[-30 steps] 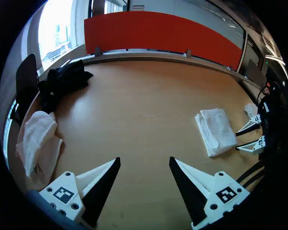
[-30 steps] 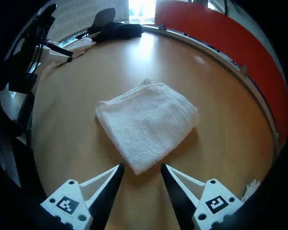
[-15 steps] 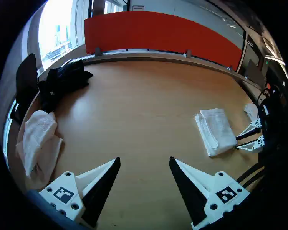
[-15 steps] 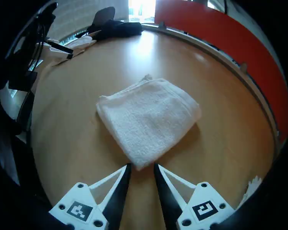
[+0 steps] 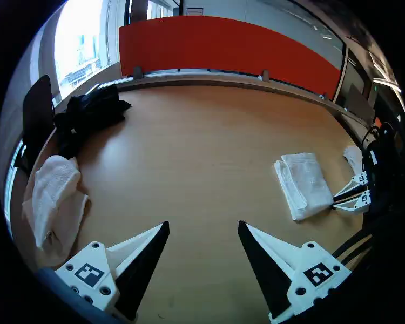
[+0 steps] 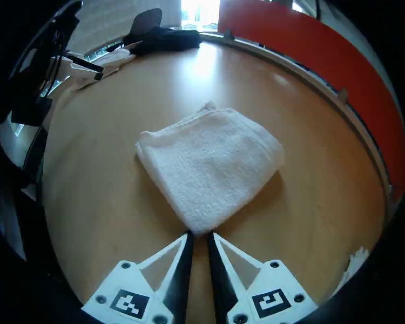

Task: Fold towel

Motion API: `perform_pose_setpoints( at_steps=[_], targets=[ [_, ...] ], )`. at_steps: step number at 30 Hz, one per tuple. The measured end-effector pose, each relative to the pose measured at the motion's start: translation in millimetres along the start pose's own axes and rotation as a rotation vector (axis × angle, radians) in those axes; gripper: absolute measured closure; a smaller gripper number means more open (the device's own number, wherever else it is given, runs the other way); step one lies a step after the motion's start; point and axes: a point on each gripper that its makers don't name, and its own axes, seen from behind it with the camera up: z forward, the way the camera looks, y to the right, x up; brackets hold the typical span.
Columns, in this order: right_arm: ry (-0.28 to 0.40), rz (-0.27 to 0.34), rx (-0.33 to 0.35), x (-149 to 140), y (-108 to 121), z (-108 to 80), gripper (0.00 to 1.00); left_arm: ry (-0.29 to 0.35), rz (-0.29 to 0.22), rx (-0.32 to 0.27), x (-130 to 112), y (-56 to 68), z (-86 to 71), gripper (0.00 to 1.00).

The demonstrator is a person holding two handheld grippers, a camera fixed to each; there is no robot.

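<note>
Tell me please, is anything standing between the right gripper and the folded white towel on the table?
Nothing visible stands between them. The right gripper has its nearly closed fingertips right at the near corner of the folded towel, with bare table on both sides. Whether they already pinch it cannot be told.
</note>
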Motion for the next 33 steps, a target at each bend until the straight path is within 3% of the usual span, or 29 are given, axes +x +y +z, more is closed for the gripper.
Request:
perform_pose_setpoints(
  at_steps=[4,20,33],
  targets=[
    [0.003,0.005,-0.008,0,2,-1.0,0.95,-0.001,0.001,-0.001,0,0.7,0.2,0.06],
    [0.044,0.023,-0.027,15,10,-9.1,0.96,-0.004,0.01,-0.005,-3,1.7,0.9,0.06],
    [0.138,-0.019,-0.057,71,20,-30.7,0.97,0.009,0.017,-0.011,2,2.1,-1.4,0.06]
  ],
)
